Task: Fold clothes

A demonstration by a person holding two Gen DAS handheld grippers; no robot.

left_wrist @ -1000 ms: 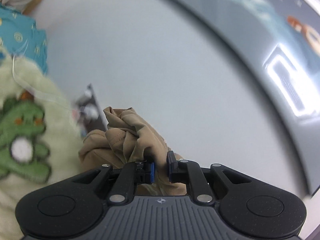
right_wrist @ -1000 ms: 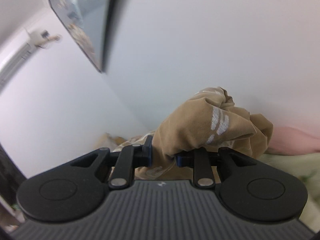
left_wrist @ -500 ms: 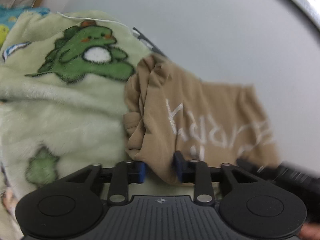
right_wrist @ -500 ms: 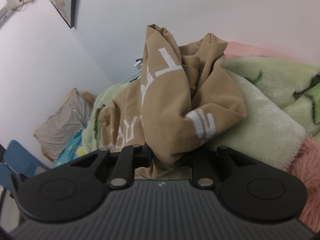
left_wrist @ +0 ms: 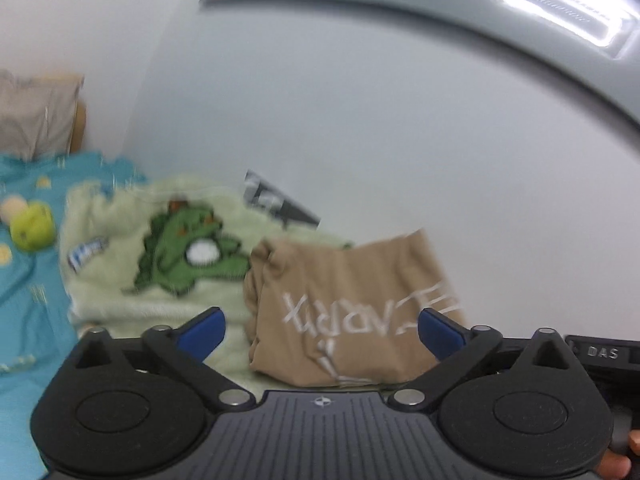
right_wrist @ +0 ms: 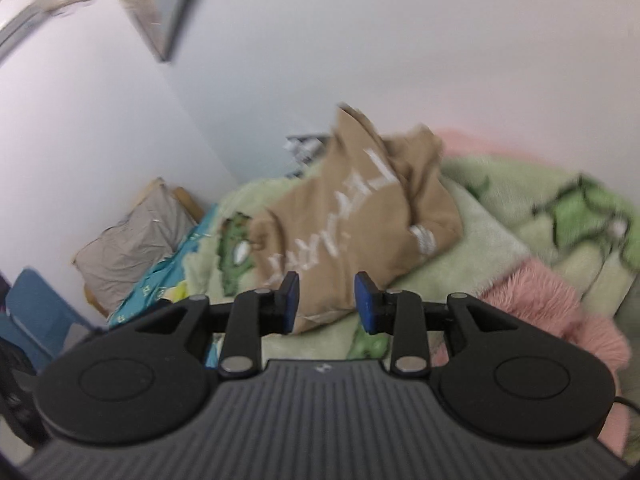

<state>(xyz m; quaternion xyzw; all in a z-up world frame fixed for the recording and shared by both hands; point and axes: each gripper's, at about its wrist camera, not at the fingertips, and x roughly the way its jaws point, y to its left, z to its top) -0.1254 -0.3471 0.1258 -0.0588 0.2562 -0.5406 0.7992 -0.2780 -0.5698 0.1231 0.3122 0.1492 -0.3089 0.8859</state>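
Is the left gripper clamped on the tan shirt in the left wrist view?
No, the left gripper stands wide open, its blue pads apart on either side of the tan shirt lying on the green blanket.

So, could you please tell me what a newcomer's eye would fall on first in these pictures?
Probably the tan shirt with white lettering, lying bunched on the pale green dinosaur blanket, just ahead of both grippers. The left gripper is spread wide open and the right gripper is open too, neither holding the cloth. A fluffy pink blanket lies at the right of the right wrist view.
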